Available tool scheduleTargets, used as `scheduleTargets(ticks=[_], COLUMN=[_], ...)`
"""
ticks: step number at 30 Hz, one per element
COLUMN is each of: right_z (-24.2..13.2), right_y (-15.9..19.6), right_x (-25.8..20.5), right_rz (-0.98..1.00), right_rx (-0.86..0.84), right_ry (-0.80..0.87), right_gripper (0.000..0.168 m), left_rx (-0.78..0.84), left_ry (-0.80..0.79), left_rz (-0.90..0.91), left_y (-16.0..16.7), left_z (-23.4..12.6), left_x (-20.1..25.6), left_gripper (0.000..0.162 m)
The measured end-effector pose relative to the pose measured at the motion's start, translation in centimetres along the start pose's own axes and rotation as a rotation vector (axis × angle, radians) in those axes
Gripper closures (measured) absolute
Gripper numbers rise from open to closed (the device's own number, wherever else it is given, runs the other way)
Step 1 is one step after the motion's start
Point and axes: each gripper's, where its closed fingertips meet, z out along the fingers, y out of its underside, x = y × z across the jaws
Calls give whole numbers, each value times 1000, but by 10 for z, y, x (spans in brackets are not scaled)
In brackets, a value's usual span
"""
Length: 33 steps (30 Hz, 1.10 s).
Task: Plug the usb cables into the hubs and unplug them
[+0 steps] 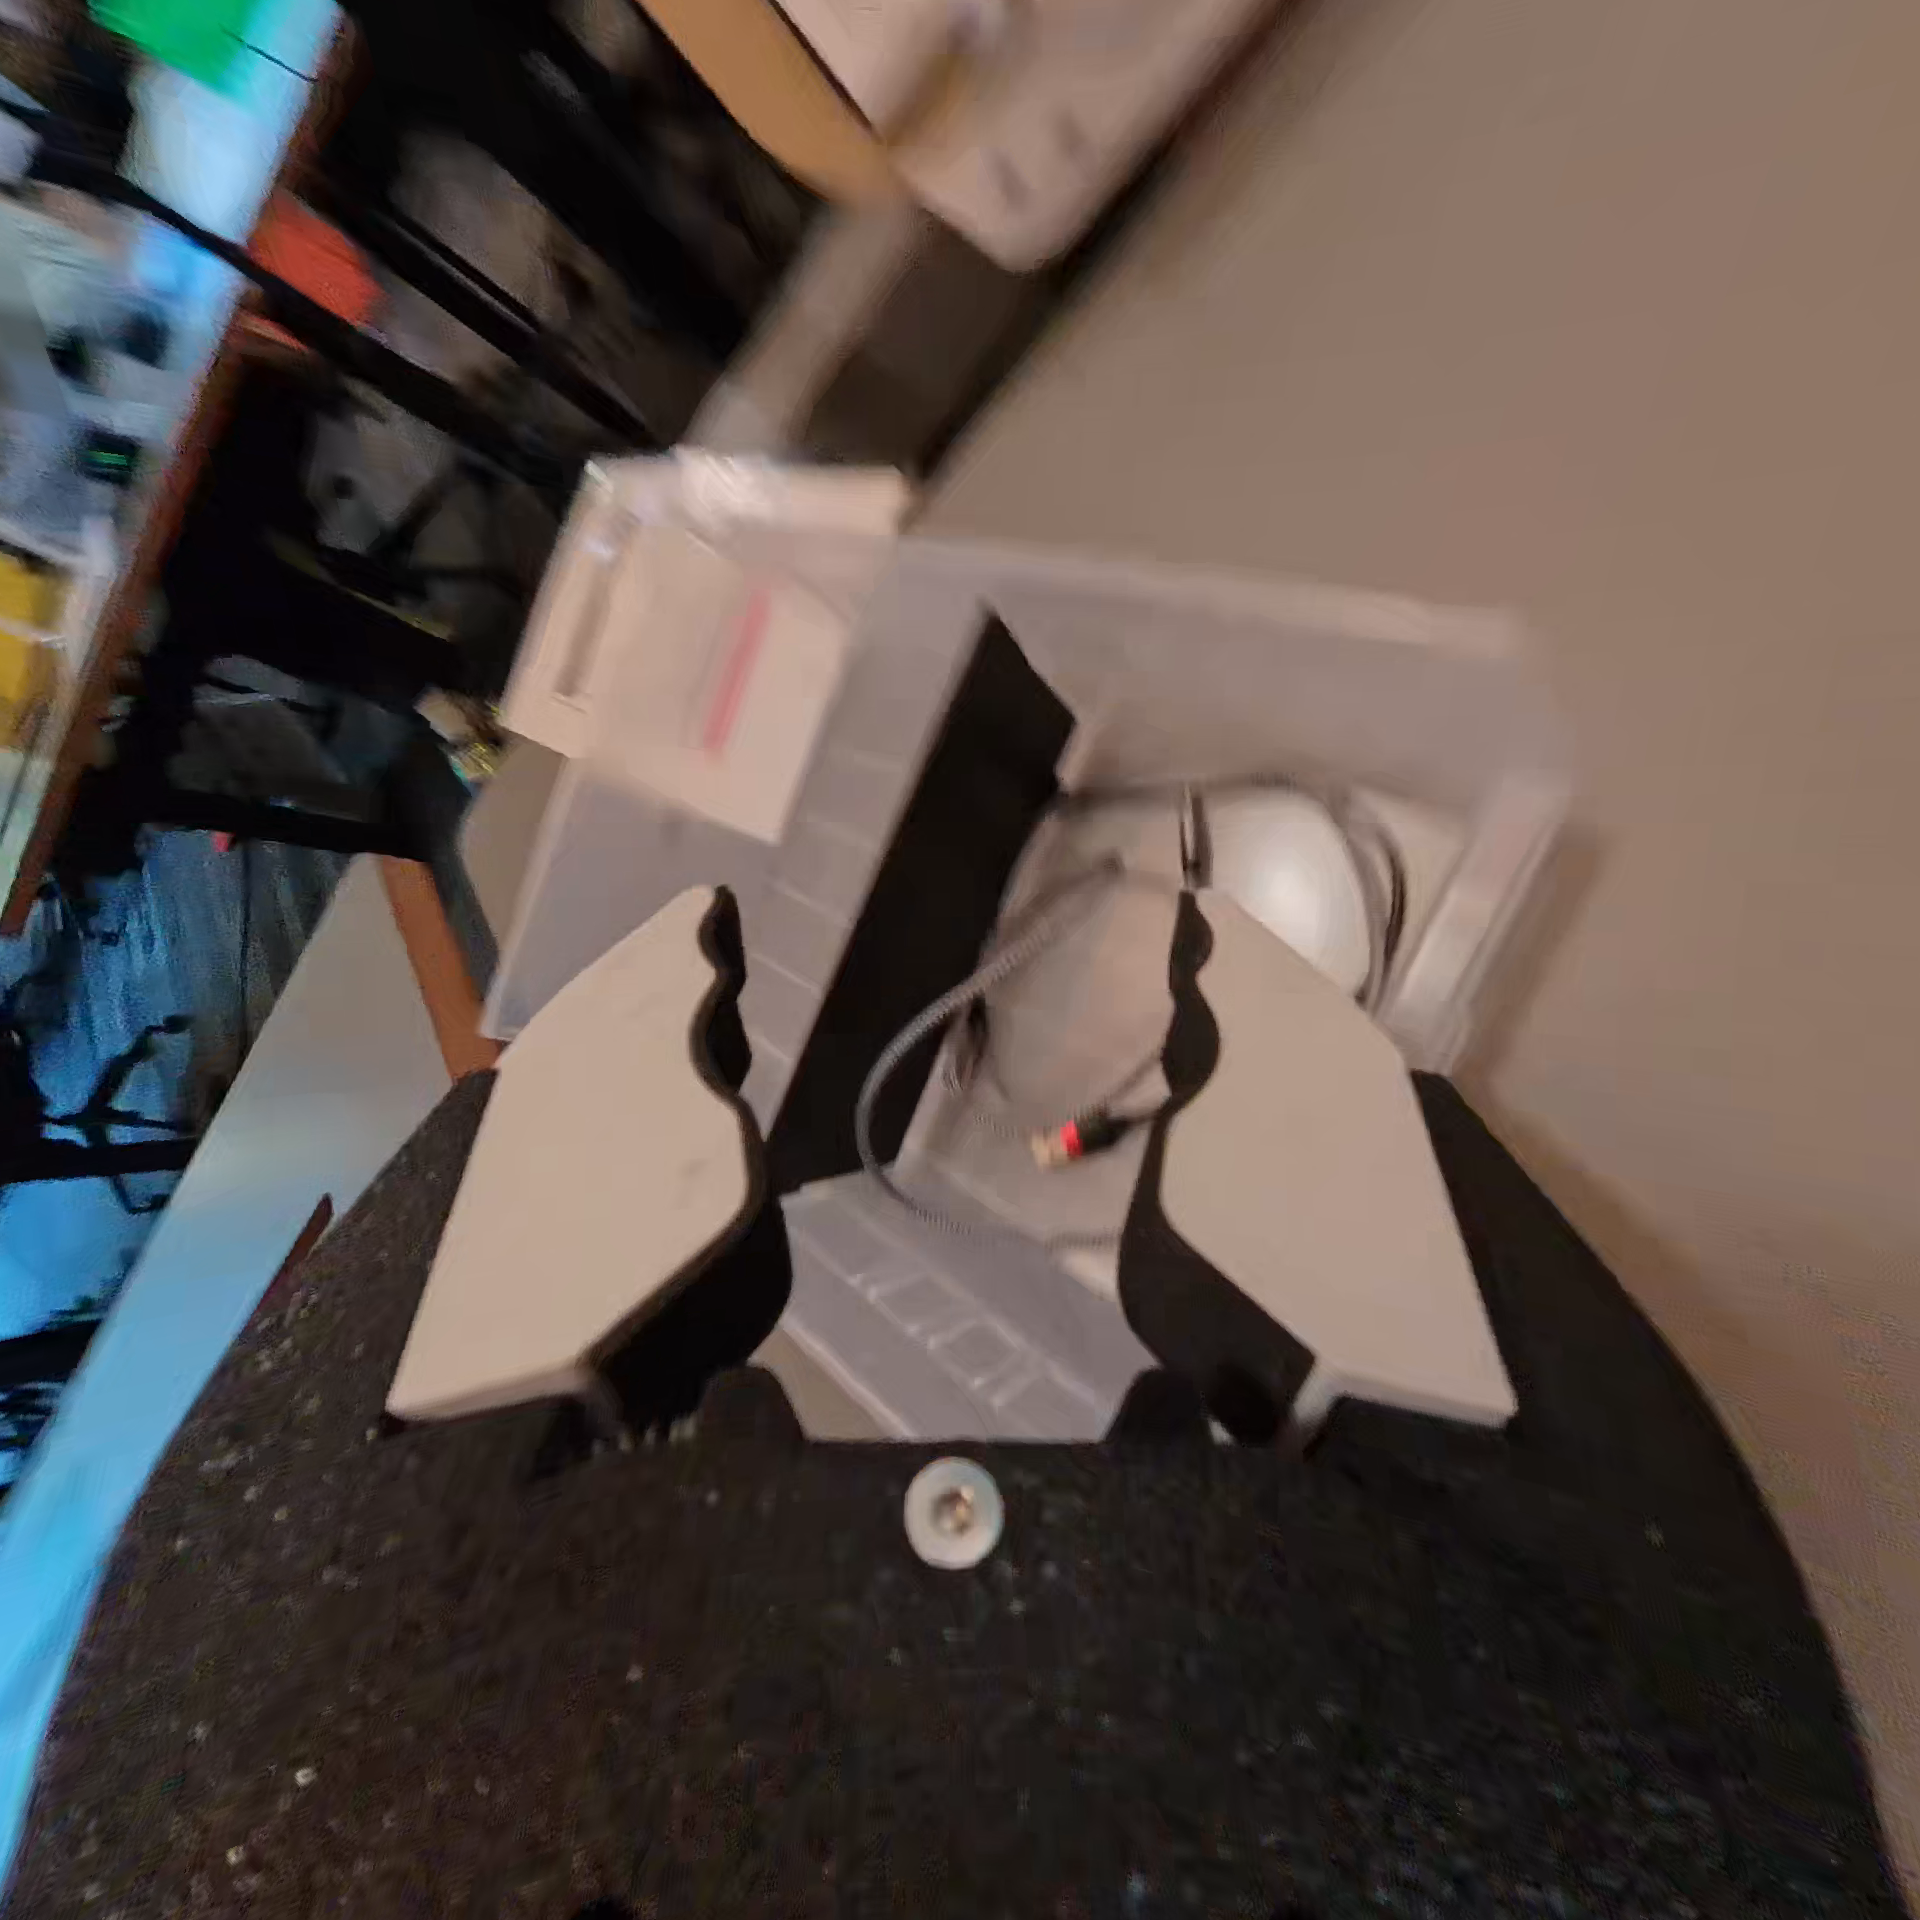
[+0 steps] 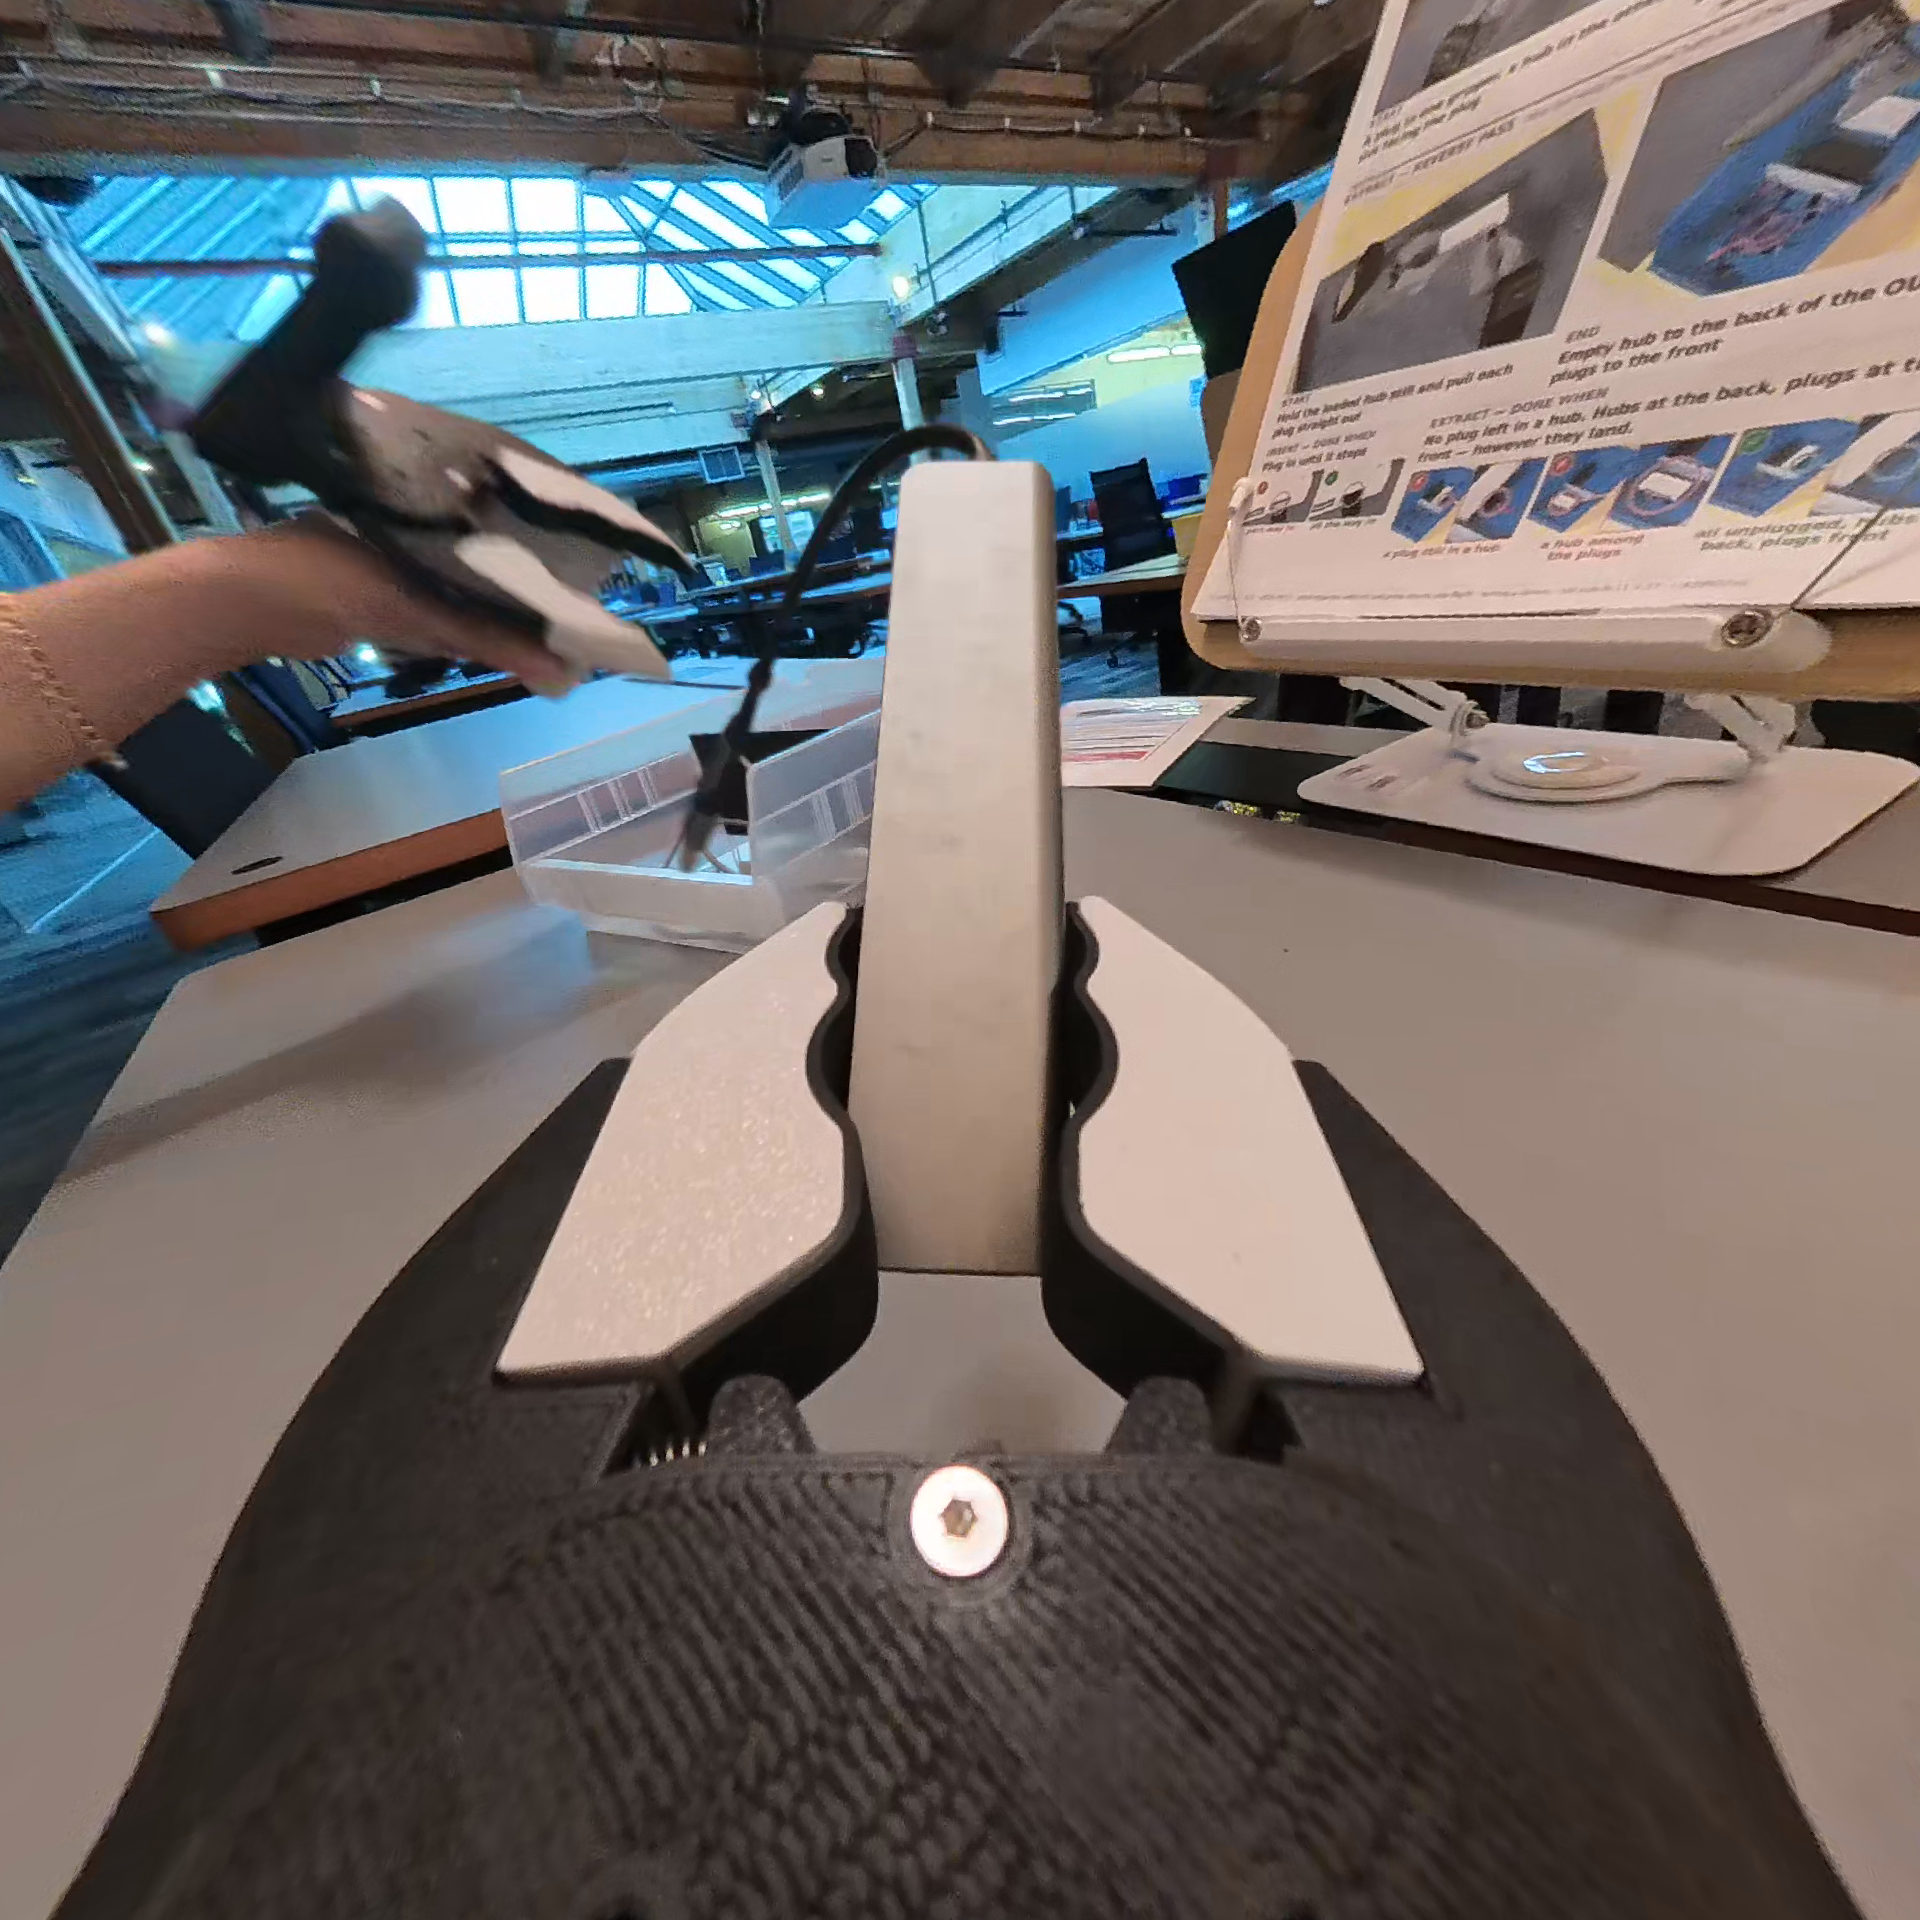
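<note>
My right gripper (image 2: pixel 961 914) is shut on a silver-grey USB hub (image 2: pixel 961 727) and holds it upright above the grey table (image 2: pixel 1455 1039). The hub's black cable (image 2: pixel 821 540) hangs from its far end toward a clear plastic bin (image 2: pixel 623 821). My left gripper (image 1: pixel 954 914) is open and empty over that bin (image 1: pixel 1247 644). It also shows in the right wrist view (image 2: pixel 665 613), held by a hand. In the bin lie a grey braided cable (image 1: pixel 914 1039), a USB plug with a red collar (image 1: pixel 1065 1143) between my fingers, and a white rounded object (image 1: pixel 1288 894). A black divider (image 1: pixel 966 831) splits the bin.
A white box with a red stripe (image 1: pixel 686 665) sits at the bin's far left corner. A stand holding an instruction sheet (image 2: pixel 1558 416) is at the back right on a white base (image 2: pixel 1610 800). The table's left edge (image 2: pixel 135 1091) drops off to the floor. Some 35 centimetres of space lies between my two pairs of fingers.
</note>
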Motion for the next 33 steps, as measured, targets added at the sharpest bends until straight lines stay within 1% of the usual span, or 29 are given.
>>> scheduleTargets(ticks=[2,5,7,9,10,11,12,13,15,18,19,21,23,25,27,29,33], right_z=[0,2,2,2,2,2,3,3,4,5,5,4,4,3,3,4,5], right_y=[-1,1,1,1,1,1,2,2,3,4,4,4,3,2,2,3,4], right_x=[0,-3,-4,-5,-5,-6,-7,-7,-9,-10,-10,-9,-8,-7,-6,-6,-8], right_rz=[-11,-23,-26,-23,-24,-26,-27,-31,-41,-45,-41,-29,-15,-3,3,6,-6], right_rx=[7,-7,-9,-10,-9,-10,-14,-18,-25,-30,-30,-27,-21,-17,-15,-19,-27], right_ry=[10,-14,-16,-30,-28,-31,-39,-42,-46,-50,-53,-58,-60,-61,-61,-65,-67], right_gripper=[132,132,132,132,132,132,132,132,132,132,132,132,132,132,132,132,132], left_rx=[-172,-300,-373,-467,-517,-544,-553,-560,-590,-567,-543,-431,-281,-129,10,148,404], left_ry=[81,121,168,227,231,252,282,295,372,419,436,433,439,409,328,205,-61], left_rz=[171,352,364,321,301,264,209,144,57,80,68,28,-32,-74,-91,-93,-53], left_y=[33,58,69,84,93,98,99,98,99,97,91,68,34,-2,-37,-74,-149], left_z=[26,55,71,86,93,97,100,101,99,91,85,72,49,18,-19,-63,-170], left_x=[17,31,38,44,43,45,47,48,58,65,66,61,50,30,2,-32,-93], left_gripper=[80,78,78,78,75,100,107,110,159,159,159,159,159,159,159,159,159])
